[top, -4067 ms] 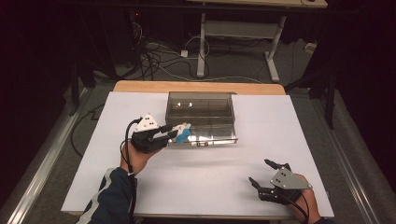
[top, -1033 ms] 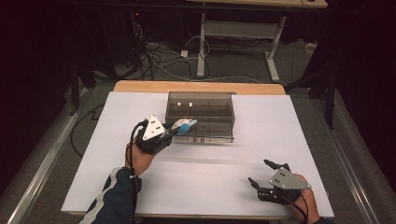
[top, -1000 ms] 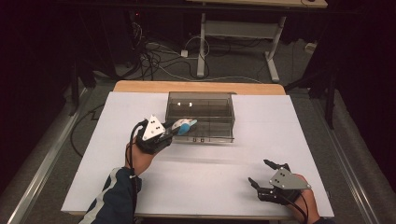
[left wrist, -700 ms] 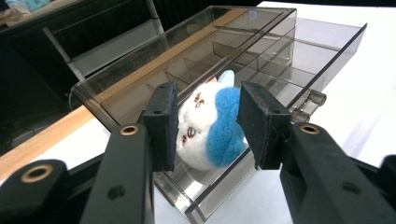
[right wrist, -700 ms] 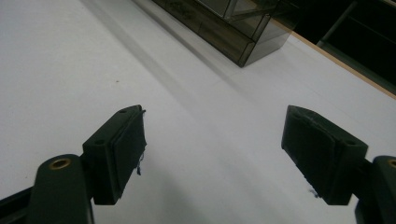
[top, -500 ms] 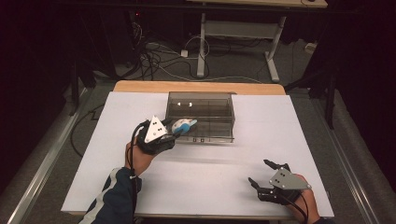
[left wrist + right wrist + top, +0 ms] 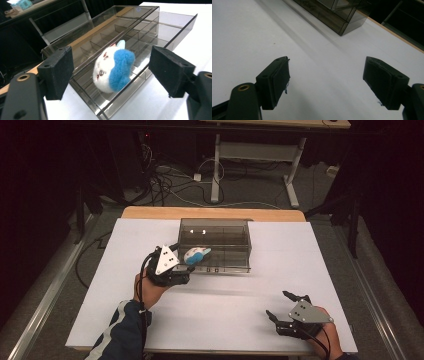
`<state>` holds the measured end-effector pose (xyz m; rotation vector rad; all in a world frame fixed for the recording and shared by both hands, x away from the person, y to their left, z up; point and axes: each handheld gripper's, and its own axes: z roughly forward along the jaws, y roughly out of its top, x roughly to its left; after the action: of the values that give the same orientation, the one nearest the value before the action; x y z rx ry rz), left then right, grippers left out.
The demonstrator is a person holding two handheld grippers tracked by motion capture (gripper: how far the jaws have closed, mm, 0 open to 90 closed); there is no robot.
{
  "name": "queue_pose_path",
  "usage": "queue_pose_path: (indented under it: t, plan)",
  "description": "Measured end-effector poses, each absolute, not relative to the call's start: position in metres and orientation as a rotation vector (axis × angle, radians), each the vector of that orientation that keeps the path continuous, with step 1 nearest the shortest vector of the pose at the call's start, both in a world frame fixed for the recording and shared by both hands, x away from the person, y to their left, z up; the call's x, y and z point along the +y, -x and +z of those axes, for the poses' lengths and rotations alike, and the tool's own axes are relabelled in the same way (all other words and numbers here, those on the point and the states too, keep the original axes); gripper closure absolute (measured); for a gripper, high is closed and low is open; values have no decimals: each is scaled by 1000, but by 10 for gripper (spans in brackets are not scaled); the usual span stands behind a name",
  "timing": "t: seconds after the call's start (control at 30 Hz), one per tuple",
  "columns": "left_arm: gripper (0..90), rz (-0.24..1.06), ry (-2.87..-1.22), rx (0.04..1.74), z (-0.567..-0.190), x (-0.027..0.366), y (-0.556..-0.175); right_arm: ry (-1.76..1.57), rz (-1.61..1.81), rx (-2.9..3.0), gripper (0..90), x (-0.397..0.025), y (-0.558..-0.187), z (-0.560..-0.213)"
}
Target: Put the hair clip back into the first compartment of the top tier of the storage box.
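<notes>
left gripper (image 7: 111, 72): in my left hand, jaws spread wide, nothing between the pads touching them.
left forearm (image 7: 125, 332): striped sleeve, reaching forward from the near edge.
right gripper (image 7: 285, 308): low at the near right, jaws wide apart, holding nothing.

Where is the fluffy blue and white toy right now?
The fluffy blue and white toy lies in the clear smoky plastic divider box, at its near left end, just ahead of the open left gripper.
</notes>
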<state>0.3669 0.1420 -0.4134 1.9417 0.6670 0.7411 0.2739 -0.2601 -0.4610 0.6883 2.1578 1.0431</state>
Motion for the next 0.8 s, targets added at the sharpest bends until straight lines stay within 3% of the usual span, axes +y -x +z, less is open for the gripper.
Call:
queue_pose_path:
  t: [0.07,0.8]
  plan:
    - [153,726,-1941,656,-413,141,-366,-688,1043,2158,224,-260,-274,-461]
    - [158,788,-2019,524,-414,122,-348,-686,1051,2145,221,-260,-273,-459]
